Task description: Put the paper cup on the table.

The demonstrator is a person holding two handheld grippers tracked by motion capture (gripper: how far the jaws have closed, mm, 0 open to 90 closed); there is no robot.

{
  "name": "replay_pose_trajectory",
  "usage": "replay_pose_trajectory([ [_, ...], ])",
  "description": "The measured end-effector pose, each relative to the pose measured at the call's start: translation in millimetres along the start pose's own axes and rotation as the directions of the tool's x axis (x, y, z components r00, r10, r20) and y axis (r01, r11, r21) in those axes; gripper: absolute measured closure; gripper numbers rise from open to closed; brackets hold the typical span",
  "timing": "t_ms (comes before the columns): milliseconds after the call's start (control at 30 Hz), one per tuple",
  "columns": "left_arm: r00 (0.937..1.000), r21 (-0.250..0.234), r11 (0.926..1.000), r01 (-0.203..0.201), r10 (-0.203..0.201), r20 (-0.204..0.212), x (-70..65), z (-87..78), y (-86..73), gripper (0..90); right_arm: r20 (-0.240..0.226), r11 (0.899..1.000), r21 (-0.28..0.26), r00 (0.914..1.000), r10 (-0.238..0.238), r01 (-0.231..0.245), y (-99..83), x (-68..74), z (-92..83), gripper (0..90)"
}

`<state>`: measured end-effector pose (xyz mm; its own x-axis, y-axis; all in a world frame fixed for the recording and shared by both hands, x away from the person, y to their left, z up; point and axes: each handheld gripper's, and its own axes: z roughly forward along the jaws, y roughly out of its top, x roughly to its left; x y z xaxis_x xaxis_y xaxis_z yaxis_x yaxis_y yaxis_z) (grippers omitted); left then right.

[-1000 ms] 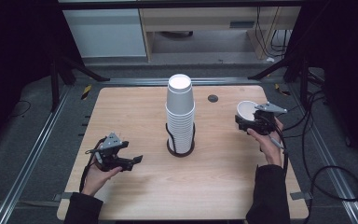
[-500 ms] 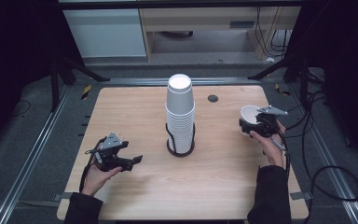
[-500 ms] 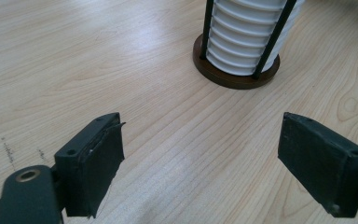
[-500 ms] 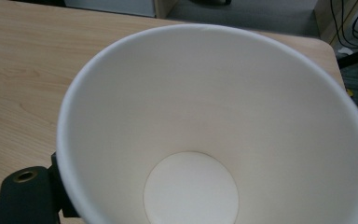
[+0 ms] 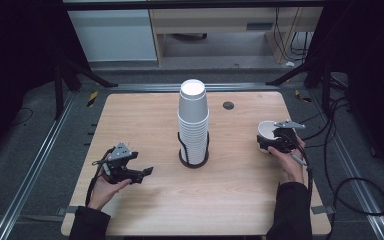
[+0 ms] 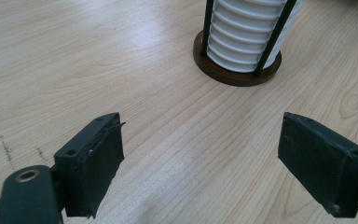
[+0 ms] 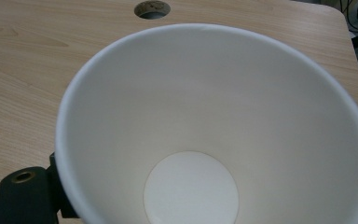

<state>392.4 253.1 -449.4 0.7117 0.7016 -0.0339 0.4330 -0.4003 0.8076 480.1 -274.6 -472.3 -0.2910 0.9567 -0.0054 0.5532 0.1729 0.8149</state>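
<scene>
A tall stack of white paper cups (image 5: 193,120) stands upside down in a black wire holder on a round dark base (image 5: 194,160) at the table's middle. In the left gripper view the stack (image 6: 247,37) is ahead and a little right of my left gripper (image 6: 200,154), whose jaws stand wide apart over bare wood. In the high view the left gripper (image 5: 142,167) rests at the front left and points toward the holder. At the right edge my right gripper (image 5: 274,139) is shut on a single white cup (image 5: 266,129), whose mouth faces the camera in the right gripper view (image 7: 205,140).
A light wooden table (image 5: 240,200) carries everything. A small dark round hole (image 5: 228,105) lies behind the held cup, also seen as the hole (image 7: 152,8) in the right gripper view. Black cables (image 5: 345,165) trail off the right side. Metal rails run along both table sides.
The right gripper has carried the white cup a little nearer the person along the right edge. The left gripper has stayed still and open.
</scene>
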Motion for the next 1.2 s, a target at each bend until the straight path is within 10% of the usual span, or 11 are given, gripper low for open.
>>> replay_pose_trajectory([
  [567, 1.0000, -0.004, 1.0000, -0.001, 0.001, 0.003, -0.6, -0.7, -0.1, 13.5, -0.005, 0.988, 0.149, 0.9997, -0.024, 0.024, -3.5, 6.3, -3.2, 3.0],
  [1200, 0.9997, 0.008, 1.0000, -0.003, 0.003, -0.023, 0.1, 0.1, -2.0, 12.4, -0.074, 0.998, 0.055, 0.9965, -0.039, 0.043, -49.8, 35.2, -57.7, 2.7],
])
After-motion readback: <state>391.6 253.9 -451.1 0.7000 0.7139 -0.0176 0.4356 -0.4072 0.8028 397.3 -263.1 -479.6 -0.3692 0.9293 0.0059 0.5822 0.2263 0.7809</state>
